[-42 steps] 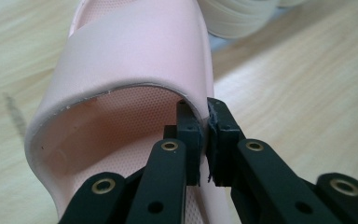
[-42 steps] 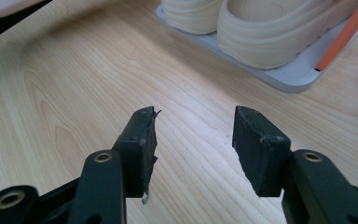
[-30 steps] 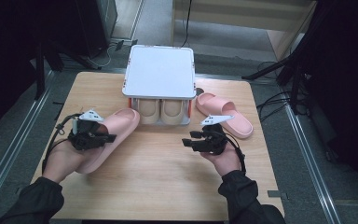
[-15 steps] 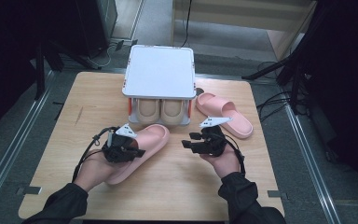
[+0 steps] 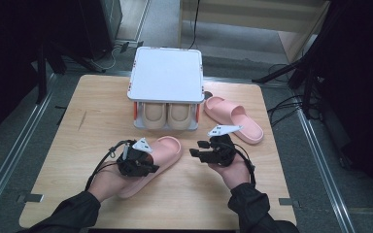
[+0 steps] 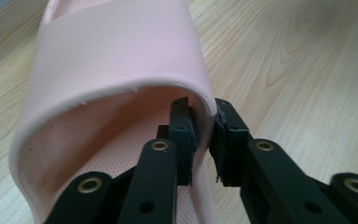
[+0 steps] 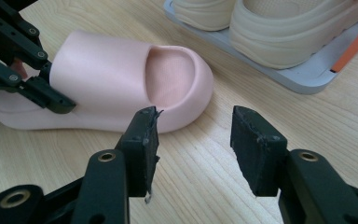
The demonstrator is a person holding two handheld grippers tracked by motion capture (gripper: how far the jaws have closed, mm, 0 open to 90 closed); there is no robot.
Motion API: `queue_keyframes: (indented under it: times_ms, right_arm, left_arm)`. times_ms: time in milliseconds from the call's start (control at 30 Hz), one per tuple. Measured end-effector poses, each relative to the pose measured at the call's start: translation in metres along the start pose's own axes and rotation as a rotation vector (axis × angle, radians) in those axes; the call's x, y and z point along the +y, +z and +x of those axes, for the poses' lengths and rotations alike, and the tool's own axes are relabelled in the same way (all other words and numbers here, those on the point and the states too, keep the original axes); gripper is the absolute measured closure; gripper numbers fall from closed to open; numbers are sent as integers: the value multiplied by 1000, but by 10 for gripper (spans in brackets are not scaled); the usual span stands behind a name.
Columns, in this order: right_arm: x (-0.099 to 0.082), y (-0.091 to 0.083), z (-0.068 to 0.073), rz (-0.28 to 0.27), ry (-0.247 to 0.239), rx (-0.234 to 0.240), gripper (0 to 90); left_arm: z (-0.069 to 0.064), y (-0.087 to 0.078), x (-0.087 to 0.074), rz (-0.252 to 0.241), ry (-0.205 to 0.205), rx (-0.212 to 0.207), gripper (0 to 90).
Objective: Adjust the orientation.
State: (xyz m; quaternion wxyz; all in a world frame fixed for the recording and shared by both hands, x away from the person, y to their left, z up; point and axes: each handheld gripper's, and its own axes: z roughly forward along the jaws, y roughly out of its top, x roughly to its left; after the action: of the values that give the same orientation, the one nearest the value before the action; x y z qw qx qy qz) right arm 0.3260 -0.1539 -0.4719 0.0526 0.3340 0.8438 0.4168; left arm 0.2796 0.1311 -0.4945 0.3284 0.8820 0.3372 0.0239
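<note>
Left gripper (image 5: pixel 143 162) carried slipper (image 5: pixel 162 153) rightward (two pink slippers), jaws easing around strap; right gripper (image 5: pixel 199 148) jaws apart.

Bare table (image 5: pixel 92 121) left – shoe rack (image 5: pixel 166 80) blocks beyond.

— From above our side we look forward and down on the whole table (image 5: pixel 77 126).
— Our gripper views sit close and low; all three share the pink slipper (image 5: pixel 158 155) at centre frame.

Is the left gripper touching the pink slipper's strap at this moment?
Touching. In the left gripper view the left gripper straddles the strap edge of the pink slipper; the inner pad lies against the strap, though a slim gap shows at the outer pad, the jaws having just been opening.
</note>
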Motion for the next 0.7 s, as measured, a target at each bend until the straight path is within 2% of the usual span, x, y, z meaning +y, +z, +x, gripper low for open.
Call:
queue_keyframes:
  times_ms: [200, 367, 467, 533, 600, 700]
  right_arm:
    - [0, -1, -1, -9, 7, -4, 524]
    - [0, -1, 0, -6, 8, -4, 554]
    - [0, 4, 5, 3, 3, 12, 589]
    - [0, 11, 8, 2, 11, 51, 593]
    - [0, 20, 13, 8, 12, 77, 625]
    - [0, 30, 20, 26, -25, 59, 705]
  left_arm:
    - [2, -12, 1, -31, -12, -23, 697]
    - [9, -39, -3, -74, -26, -14, 680]
    - [17, -55, -8, -93, -37, -4, 715]
    - [24, -61, -12, -87, -47, -10, 774]
    - [35, -64, -17, -87, -74, 13, 812]
    - [49, -61, -22, -80, -109, 51, 832]
